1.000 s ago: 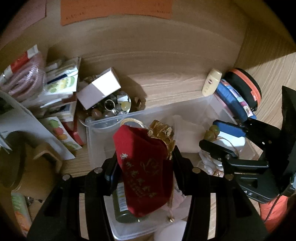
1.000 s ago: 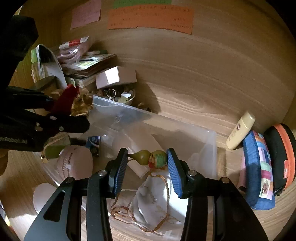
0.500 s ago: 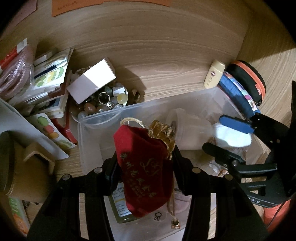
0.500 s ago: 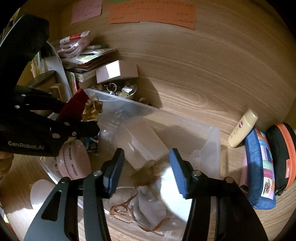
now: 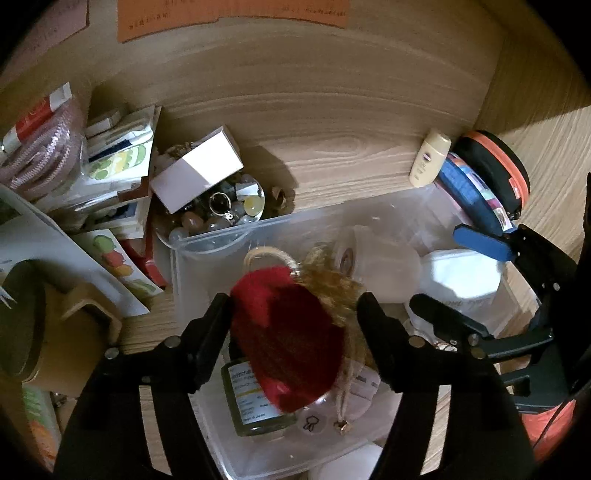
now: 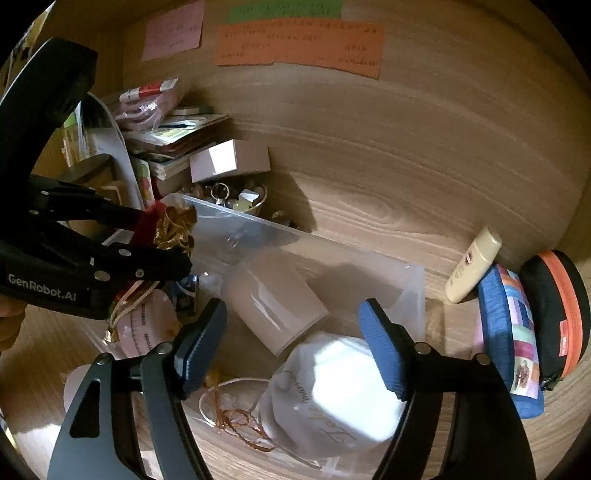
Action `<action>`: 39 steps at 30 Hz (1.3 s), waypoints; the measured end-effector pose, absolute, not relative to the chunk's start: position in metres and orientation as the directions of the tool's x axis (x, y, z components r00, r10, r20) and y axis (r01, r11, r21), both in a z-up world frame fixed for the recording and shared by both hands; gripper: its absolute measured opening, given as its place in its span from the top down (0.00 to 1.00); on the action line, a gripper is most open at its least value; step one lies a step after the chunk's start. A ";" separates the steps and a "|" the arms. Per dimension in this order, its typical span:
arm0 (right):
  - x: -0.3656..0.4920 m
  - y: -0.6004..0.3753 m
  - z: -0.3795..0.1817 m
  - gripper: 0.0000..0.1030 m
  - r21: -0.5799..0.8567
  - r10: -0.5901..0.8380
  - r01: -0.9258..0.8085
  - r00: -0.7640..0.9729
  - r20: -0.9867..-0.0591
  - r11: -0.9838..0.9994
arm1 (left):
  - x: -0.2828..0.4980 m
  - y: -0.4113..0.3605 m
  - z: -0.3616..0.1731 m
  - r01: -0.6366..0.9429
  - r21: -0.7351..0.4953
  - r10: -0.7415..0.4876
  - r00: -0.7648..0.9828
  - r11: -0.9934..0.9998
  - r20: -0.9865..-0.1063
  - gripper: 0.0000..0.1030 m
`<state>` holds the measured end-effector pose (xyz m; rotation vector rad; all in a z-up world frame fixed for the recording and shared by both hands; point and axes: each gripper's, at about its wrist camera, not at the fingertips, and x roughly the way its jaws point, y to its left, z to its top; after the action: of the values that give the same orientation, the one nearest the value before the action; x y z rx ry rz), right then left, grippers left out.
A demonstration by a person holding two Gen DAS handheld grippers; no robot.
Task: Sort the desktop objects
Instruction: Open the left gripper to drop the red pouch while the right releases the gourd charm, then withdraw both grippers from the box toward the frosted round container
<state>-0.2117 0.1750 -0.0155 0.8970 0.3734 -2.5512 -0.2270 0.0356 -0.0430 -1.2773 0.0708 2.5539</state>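
A wood-grain desk (image 6: pixel 388 206) is seen, closed at the back by a wooden panel (image 6: pixel 424 122) of the same grain. Orange (image 6: pixel 299 46), green (image 6: pixel 284 10) and pink (image 6: pixel 173 31) paper notes are stuck along the panel's top edge. The right side wall (image 5: pixel 546 122) is crossed by a band of brighter light; the corners are left in shadow.

A red velvet pouch (image 5: pixel 291 343) with a gold frilled mouth and a gold cord hangs above the clear plastic box (image 5: pixel 207 254). In the box lie a white cloth bag (image 6: pixel 332 391), a pale cylinder (image 6: pixel 273 306), and a small green bottle (image 5: pixel 251 402).
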 end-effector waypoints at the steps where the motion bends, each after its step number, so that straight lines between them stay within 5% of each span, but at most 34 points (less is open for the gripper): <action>1: -0.211 0.175 -0.015 0.30 -0.114 -0.287 0.459 -0.711 -0.642 -0.881 | -0.227 0.036 -0.042 -0.274 -0.081 0.229 -0.569 -0.958 -0.790 0.33; 17: -0.206 0.173 -0.011 0.25 -0.089 -0.314 0.471 -0.706 -0.635 -0.878 | -0.201 0.030 -0.022 -0.227 0.013 0.140 -0.646 -0.974 -0.751 0.14; 39: -0.124 0.161 0.017 0.14 -0.168 -0.335 0.498 -0.761 -0.556 -0.851 | -0.118 -0.005 -0.016 -0.176 0.120 0.044 -0.719 -0.977 -0.694 0.06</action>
<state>-0.1245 0.1614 0.0171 0.7251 0.4261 -2.5526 -0.1185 -0.0049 -0.0164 -1.1205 0.2695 2.7939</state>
